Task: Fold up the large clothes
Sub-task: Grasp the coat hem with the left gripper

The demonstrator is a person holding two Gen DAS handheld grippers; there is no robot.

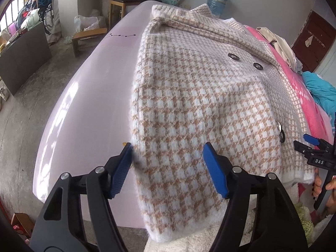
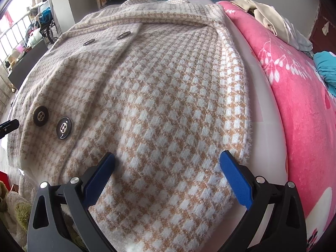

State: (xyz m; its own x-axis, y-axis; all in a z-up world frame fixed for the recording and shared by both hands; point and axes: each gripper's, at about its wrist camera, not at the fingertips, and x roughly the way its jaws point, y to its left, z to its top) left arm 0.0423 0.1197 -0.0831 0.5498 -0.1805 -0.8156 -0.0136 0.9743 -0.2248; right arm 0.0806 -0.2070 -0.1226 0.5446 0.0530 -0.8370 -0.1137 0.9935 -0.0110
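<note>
Houndstooth knit coat [image 1: 189, 96], pale table [image 1: 94, 96]

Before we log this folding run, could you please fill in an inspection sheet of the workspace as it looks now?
Surface: glossy pale pink table, bare on its left part.
Job's things: houndstooth coat laid flat, buttons up, near hem hanging over the table edge.
Clutter: pink blanket along the right side; beige garments and teal cloth heaped on it.
Grippers: left gripper open, straddling the coat's left edge; right gripper open over the coat's right half, pads not pressing.
Cables: nothing seen.
Surroundings: concrete floor, wooden chair, water jug, low stool, dark red door.
</note>
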